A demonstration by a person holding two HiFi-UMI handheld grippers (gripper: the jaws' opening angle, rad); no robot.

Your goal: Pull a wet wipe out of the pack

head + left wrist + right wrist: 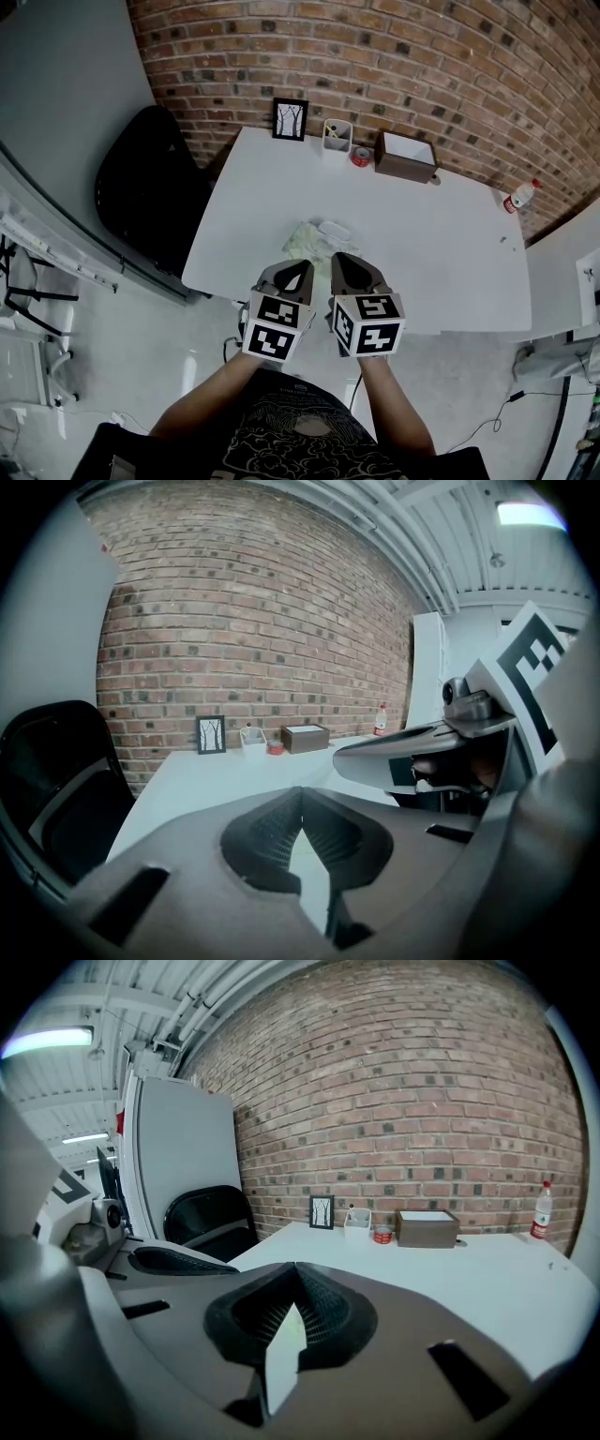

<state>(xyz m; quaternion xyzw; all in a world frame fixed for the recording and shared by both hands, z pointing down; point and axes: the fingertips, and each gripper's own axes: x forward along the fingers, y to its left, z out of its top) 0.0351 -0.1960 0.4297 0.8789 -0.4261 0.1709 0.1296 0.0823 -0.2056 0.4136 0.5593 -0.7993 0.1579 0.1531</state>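
Your left gripper [298, 268] and right gripper [345, 259] were both pinched shut on nothing, side by side, wet wipe pack [315, 238] just past them at 12 o'clock.

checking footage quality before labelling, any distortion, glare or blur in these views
Head view: strong fisheye, the brick wall bows, lighting even and soft. Left gripper view: black round vignette, ceiling light blown out at top right. Right gripper view: same vignette, strip light glares at upper left, far bricks sharp.
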